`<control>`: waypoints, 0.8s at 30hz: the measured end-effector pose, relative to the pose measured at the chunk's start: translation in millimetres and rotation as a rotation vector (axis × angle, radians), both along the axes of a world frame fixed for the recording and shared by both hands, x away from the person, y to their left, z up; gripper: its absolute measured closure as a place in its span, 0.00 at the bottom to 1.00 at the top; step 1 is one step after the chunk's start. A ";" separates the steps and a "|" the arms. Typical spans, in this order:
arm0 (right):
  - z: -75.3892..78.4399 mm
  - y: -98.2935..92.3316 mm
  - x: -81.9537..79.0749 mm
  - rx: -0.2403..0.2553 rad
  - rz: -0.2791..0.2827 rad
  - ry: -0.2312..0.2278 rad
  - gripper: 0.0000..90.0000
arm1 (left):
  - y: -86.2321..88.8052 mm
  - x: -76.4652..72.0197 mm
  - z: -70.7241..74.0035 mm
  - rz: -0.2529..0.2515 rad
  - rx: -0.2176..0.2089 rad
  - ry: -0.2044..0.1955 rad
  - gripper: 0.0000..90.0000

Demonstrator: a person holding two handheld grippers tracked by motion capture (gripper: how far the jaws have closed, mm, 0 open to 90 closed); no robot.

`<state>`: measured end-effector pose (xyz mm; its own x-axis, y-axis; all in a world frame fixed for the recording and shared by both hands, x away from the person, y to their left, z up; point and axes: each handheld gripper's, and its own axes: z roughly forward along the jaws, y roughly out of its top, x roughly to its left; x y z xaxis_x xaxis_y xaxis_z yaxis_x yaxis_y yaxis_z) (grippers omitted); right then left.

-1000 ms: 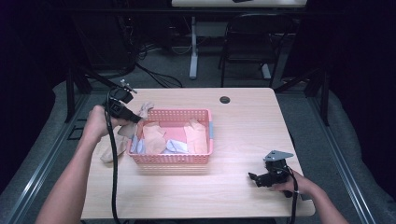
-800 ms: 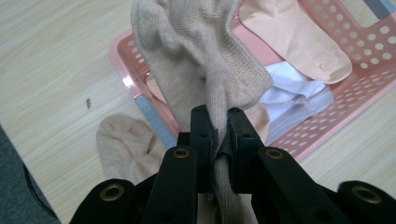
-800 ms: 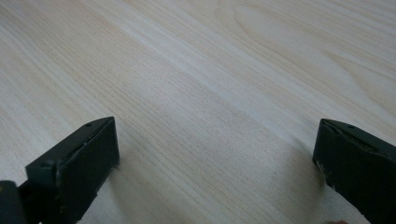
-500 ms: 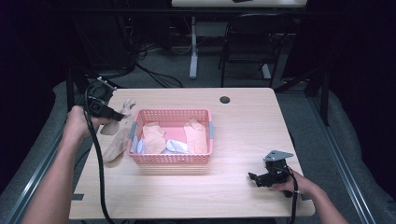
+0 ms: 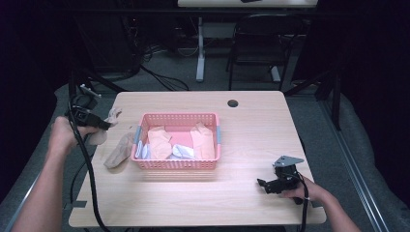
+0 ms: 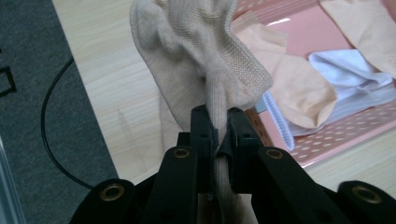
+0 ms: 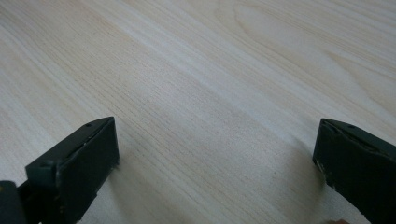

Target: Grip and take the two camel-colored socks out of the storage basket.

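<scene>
Jaws of the left gripper (image 6: 217, 135) were clamped tight on a beige sock (image 6: 196, 60), a fold of its knit pinched between the two black pads while the rest bunched up above them. In the high view this left gripper (image 5: 99, 124) sat over the table's left edge, just left of the pink basket (image 5: 179, 164), with the held sock (image 5: 112, 116) sticking out toward the basket. Another beige sock (image 5: 118, 151) lay flat on the table (image 5: 203, 203) beside the basket's left wall. Inside the basket lay two peach socks (image 5: 159, 141) and a white sock (image 5: 183, 151). Well apart, near the table's front right corner, the right gripper (image 5: 266, 185) rested low over bare wood, its jaws spread wide with nothing between them.
</scene>
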<state>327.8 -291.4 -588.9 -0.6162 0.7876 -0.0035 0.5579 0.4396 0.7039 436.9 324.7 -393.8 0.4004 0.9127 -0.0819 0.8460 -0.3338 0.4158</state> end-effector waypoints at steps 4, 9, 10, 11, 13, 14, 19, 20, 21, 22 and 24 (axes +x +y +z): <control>0.0 0.0 0.0 0.000 0.000 0.000 0.00 | 10.3 0.4 -8.2 0.031 -0.010 0.013 0.92; 0.0 0.0 0.0 0.000 0.000 0.000 0.00 | 18.5 2.1 -22.4 0.063 0.011 0.038 0.92; 0.0 0.0 -0.1 0.000 -0.001 0.000 0.00 | 20.0 2.3 -24.9 0.065 0.009 0.042 0.92; 0.0 0.0 0.0 0.000 0.000 0.000 0.00 | 21.1 2.4 -27.5 0.069 0.013 0.044 0.92; -0.2 -0.1 0.1 0.001 0.001 -0.002 0.00 | 22.8 2.7 -31.4 0.073 0.014 0.054 0.92; -0.2 0.0 0.0 0.001 -0.001 -0.003 0.00 | 23.8 2.6 -34.0 0.080 0.011 0.051 0.92; -0.1 0.0 0.1 0.000 0.000 -0.002 0.00 | 26.1 3.1 -43.3 0.089 0.013 0.062 0.92; -0.1 0.1 -0.1 0.000 -0.002 -0.002 0.00 | 26.1 3.2 -45.1 0.091 0.014 0.060 0.92; -0.1 0.1 -0.1 -0.001 -0.003 -0.003 0.00 | 26.1 3.3 -46.8 0.092 0.016 0.063 0.92; 0.0 0.1 -0.1 -0.001 -0.002 -0.002 0.00 | 26.1 3.4 -49.2 0.094 0.016 0.059 0.92; -0.1 0.1 -0.1 0.000 -0.002 -0.003 0.00 | 26.3 4.0 -53.0 0.096 0.008 0.066 0.92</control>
